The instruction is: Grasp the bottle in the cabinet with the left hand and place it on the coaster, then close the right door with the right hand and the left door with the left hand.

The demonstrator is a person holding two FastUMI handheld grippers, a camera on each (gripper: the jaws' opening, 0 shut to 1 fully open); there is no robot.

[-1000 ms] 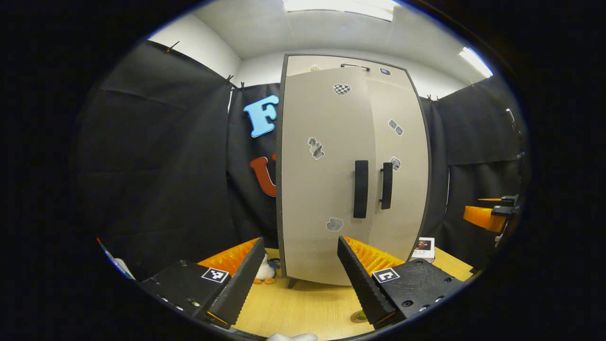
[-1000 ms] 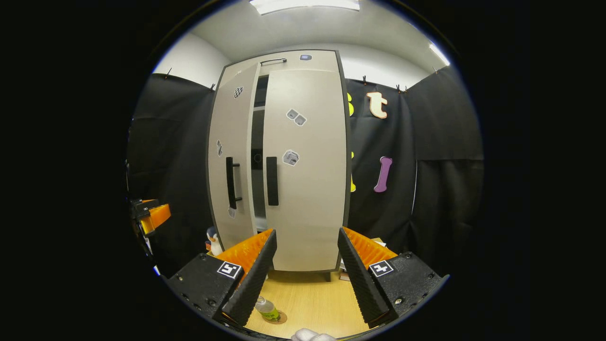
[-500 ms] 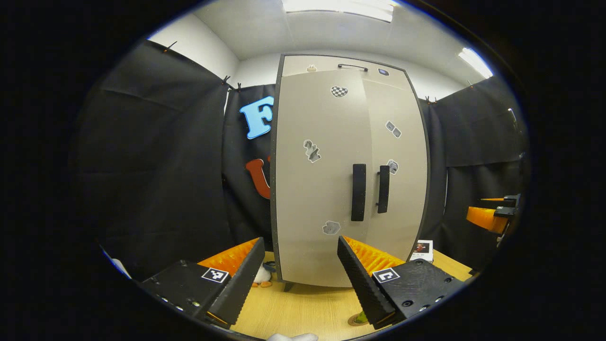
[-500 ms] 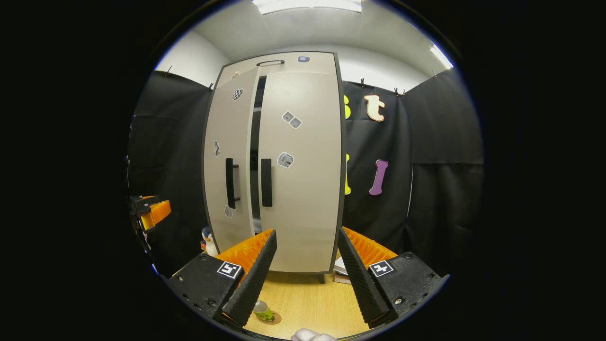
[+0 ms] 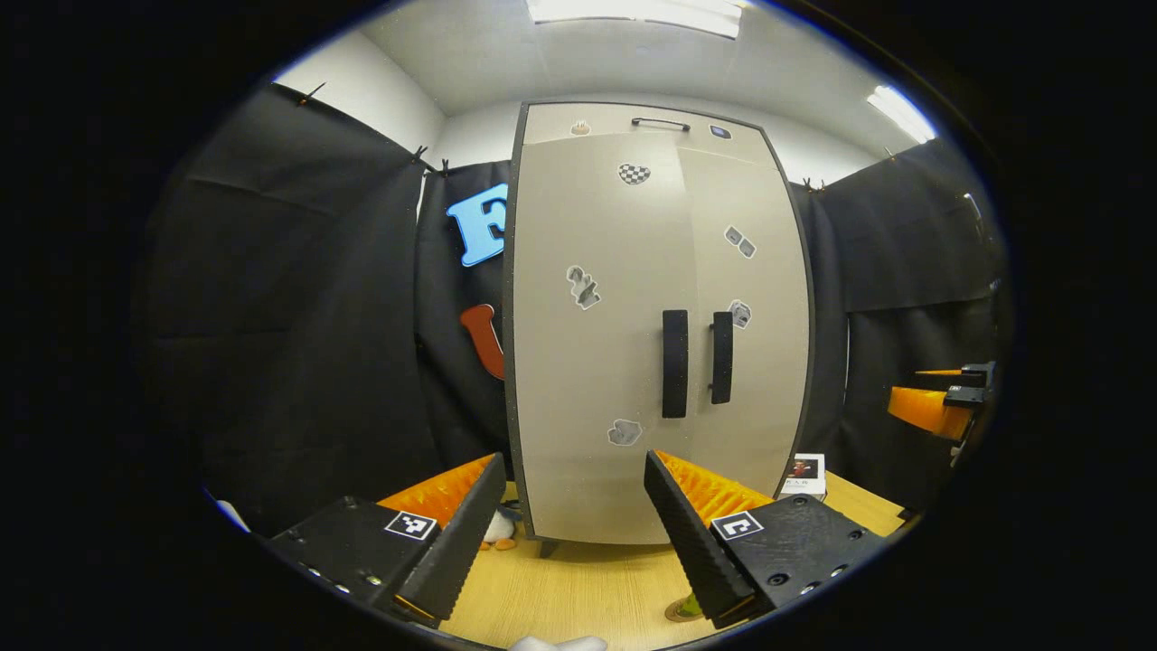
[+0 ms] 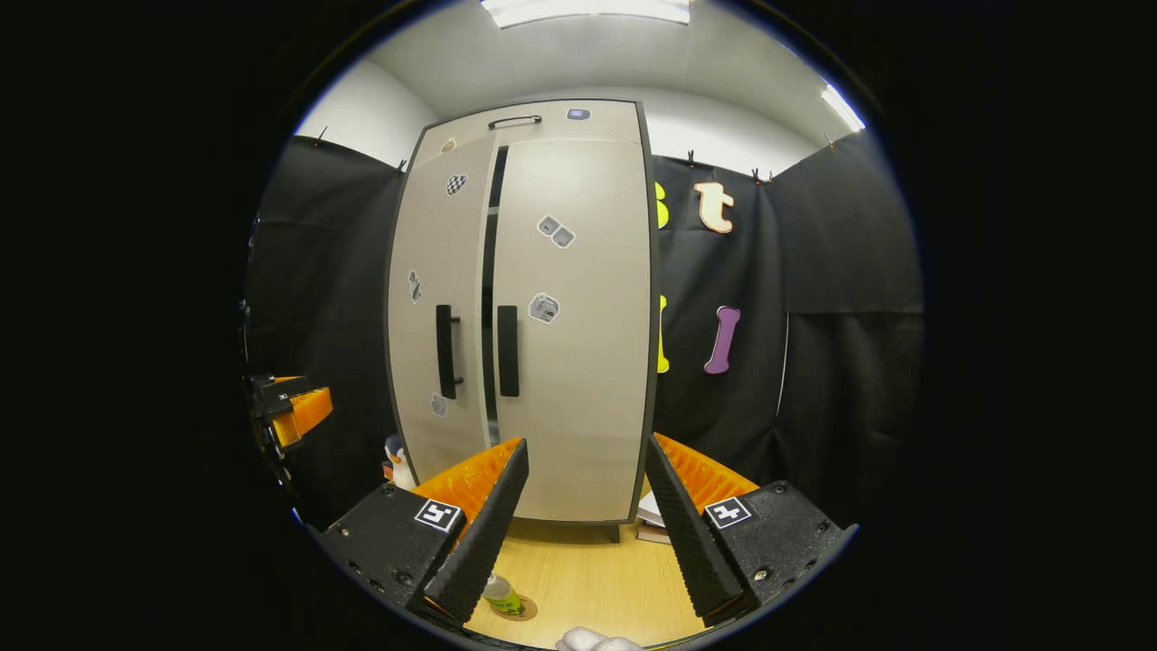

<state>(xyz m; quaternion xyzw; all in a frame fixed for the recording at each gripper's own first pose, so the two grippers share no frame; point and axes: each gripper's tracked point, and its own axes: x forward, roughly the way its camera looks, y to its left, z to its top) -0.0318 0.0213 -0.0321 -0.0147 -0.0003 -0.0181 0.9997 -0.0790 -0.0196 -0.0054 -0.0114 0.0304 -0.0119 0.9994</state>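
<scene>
The left gripper (image 5: 569, 529) hangs in front of the cabinet (image 5: 597, 362), fingers spread wide with nothing between them, clear of the left door (image 5: 587, 362). In the right gripper view that door stands slightly ajar, a dark slit showing beside the right door (image 6: 578, 362), which lies flush. The right gripper (image 6: 583, 529) also holds its fingers wide and empty, back from the cabinet. The bottle (image 6: 500, 594) stands upright on the coaster (image 6: 524, 608) on the wooden counter (image 6: 587, 579), low beside the right gripper's own left finger.
</scene>
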